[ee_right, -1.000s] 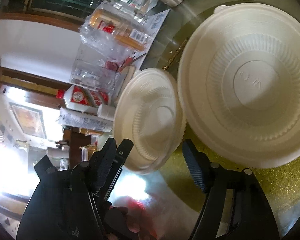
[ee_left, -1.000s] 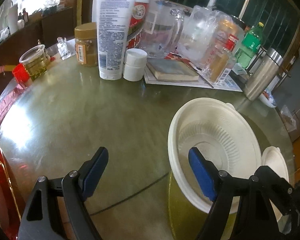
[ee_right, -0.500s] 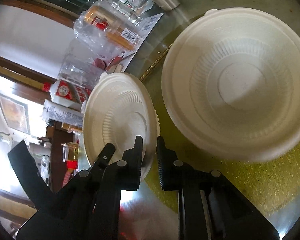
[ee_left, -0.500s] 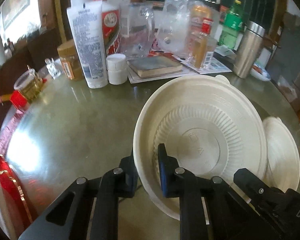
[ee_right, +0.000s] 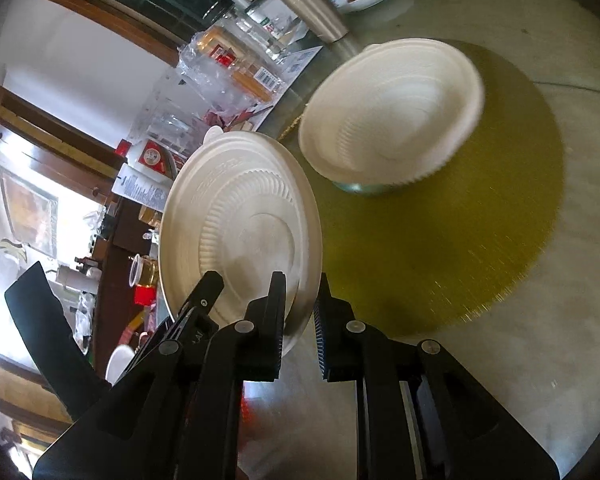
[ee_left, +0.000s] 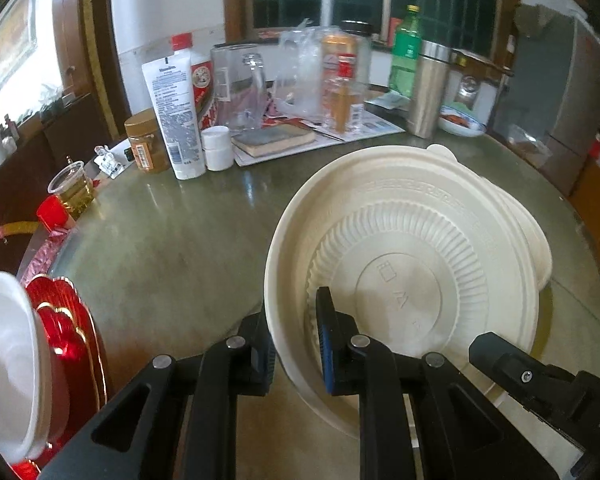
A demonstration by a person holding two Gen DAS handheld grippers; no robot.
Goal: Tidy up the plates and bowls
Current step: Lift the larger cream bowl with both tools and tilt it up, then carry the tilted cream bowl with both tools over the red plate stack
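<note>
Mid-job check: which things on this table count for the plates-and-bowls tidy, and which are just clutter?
Job:
large white bowl, clamped in the left gripper
smaller white plate, clamped in the right gripper
small white bowl on the red plate

Lying about:
lotion tube
brown jar
steel flask
green bottle
book
plastic cup

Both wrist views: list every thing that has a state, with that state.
left gripper: shut on the large bowl's rim.
large bowl: gripped, tilted.
right gripper: shut on the small plate's rim.
small plate: gripped, tipped up on edge.
green bottle: upright, capped.
plastic cup: upright, holding yellowish liquid.
brown jar: upright, lid on.
</note>
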